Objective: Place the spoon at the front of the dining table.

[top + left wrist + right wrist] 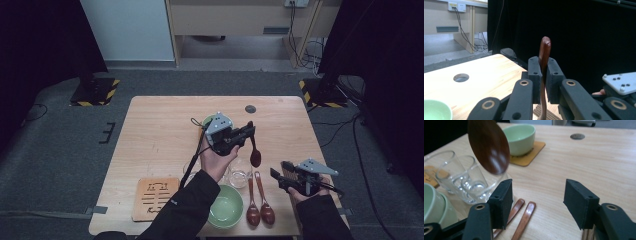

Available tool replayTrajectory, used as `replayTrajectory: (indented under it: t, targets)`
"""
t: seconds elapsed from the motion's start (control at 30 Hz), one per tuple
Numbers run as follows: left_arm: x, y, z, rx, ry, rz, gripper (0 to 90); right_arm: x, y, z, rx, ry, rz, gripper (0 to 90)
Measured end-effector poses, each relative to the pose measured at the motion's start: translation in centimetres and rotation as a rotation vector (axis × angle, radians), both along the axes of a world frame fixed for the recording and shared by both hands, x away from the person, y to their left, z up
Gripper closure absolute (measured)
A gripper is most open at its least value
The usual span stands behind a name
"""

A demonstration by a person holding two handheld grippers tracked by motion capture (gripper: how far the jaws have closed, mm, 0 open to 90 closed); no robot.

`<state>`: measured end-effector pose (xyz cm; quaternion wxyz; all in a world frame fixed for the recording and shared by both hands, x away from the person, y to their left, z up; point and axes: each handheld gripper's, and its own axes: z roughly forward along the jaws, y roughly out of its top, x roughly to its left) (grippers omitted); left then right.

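Left hand-held gripper (248, 131) clamped on the handle of a dark brown wooden spoon (255, 152), bowl end hanging over the clear drinking glasses (239, 175), which look empty. Right hand-held gripper (278, 177) jaws apart, nothing between. Right gripper view adds a pale green bowl (520, 136) on a tan square coaster (529, 157); its inside can't be seen. Two more brown spoons (260, 207) on the light wooden worktop (160, 135).

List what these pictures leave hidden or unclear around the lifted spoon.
- Spoon bowl: left gripper view, cut off by the bottom edge below the left hand-held gripper.
- Spoon handle: right gripper view, cut off by the top edge.
- Far green bowl: high view, mostly behind the gripper.
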<state>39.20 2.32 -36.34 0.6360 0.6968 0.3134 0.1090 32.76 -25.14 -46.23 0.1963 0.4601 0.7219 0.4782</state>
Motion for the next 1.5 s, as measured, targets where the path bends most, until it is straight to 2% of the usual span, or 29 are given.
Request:
replayTrajectory:
  t: [0.17, 0.5, 0.83, 1.07, 1.5]
  targets:
    - [0.3, 0.5, 0.3, -0.012, -0.002, 0.013, 83.6, 0.3, 0.2, -0.6, -0.034, 0.024, 0.011, 35.1]
    - [1.0, 1.8, 1.4, -0.025, -0.024, 0.041, 83.6, 0.6, 0.3, -1.3, -0.068, 0.065, 0.011, 29.2]
    - [2.2, 4.3, 2.3, -0.063, -0.033, 0.098, 83.6, 0.8, 0.5, -1.9, -0.102, 0.097, 0.018, 26.7]
    - [3.2, 6.2, 2.5, -0.09, -0.039, 0.149, 83.5, 0.9, 0.4, -2.0, -0.109, 0.106, 0.014, 26.5]
    - [4.9, 8.2, 2.2, -0.092, -0.048, 0.219, 83.5, 0.9, 0.5, -2.1, -0.12, 0.112, 0.017, 26.0]
